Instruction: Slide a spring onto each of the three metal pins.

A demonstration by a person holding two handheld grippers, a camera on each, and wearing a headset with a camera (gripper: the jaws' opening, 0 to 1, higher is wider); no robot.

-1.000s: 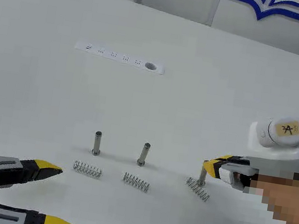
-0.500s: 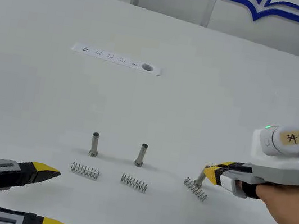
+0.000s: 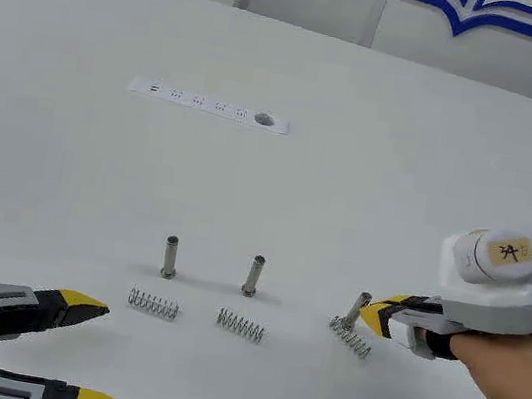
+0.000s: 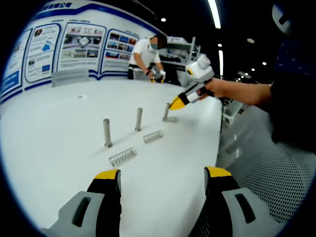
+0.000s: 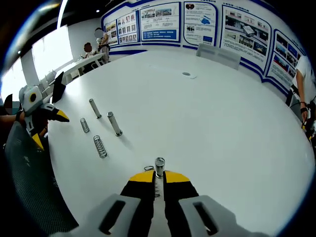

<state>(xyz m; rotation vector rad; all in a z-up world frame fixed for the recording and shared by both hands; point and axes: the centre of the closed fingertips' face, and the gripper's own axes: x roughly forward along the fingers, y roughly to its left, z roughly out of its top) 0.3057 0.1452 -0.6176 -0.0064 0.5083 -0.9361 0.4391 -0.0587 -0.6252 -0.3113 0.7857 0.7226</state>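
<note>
Desk [image 3: 369,186]: white and wide; all the task's things are set out on its near part.
Left pin [image 3: 170,256]: stood upright on the desk, free of any spring.
Middle pin [image 3: 254,275]: stood upright just to the right of the left pin, also bare.
Right pin [image 3: 357,309]: seen tilted, its top leaning toward the right gripper. Its foot is down by the near end of the right spring. Whether the foot touches the desk cannot be told.
Left spring [image 3: 152,303]: laid flat on the desk just in front of the left pin, apart from it.
Middle spring [image 3: 240,325]: laid flat just in front of the middle pin, apart from it.
Right spring [image 3: 350,338]: laid flat at a slant beneath the right pin and the tip of the right gripper.
Right gripper [image 3: 369,315]: held low over the desk by a hand. Its jaws are closed around the upper part of the right pin, whose round top is seen between the yellow tips in the right gripper view.
Left gripper [image 3: 119,359]: held at the near left, well apart from pins and springs. Its jaws are spread wide, with nothing between them.
Power strip [image 3: 208,104]: laid flat farther back on the desk.
Background: wall posters and a standing person are seen in the left gripper view.
</note>
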